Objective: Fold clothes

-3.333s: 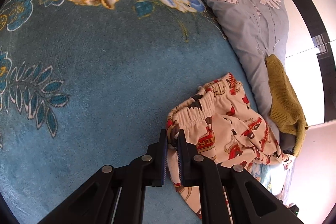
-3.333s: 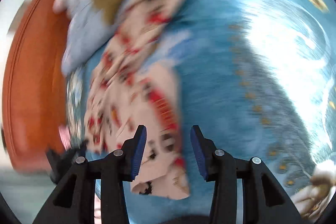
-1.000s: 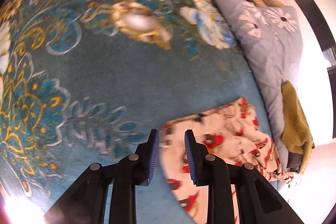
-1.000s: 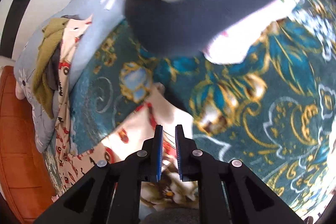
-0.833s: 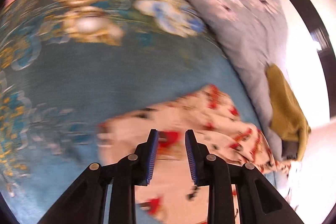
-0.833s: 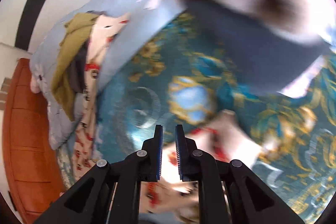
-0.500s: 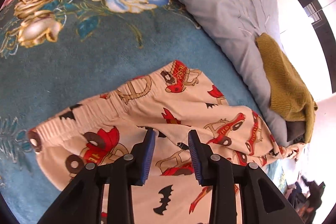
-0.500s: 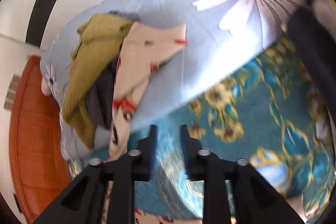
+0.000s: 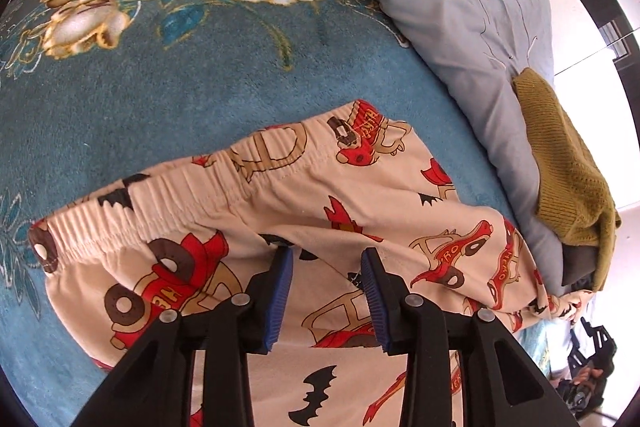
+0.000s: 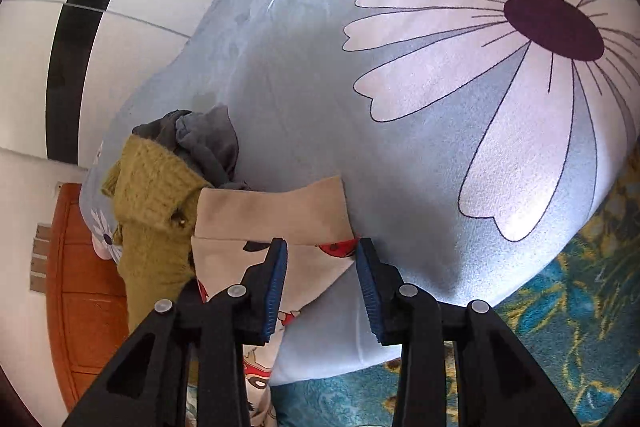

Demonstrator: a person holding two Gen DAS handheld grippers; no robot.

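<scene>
Both grippers are open and empty: the right gripper [image 10: 320, 267] should pinch the trousers [image 9: 280, 195] cuff on the quilt [image 10: 320, 75] while the left gripper [image 9: 326, 275] pins their seat.

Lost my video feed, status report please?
Left gripper, right gripper open, empty. Printed pants spread on blanket, leg end draped on quilt. Olive sweater alongside.

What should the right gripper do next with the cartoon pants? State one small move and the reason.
Probably ease the right gripper forward and close on the pant cuff. Its jaws are open and empty. The cuff lies draped up on the flowered quilt beside the mustard sweater, so the cartoon pants are not yet flat.
</scene>
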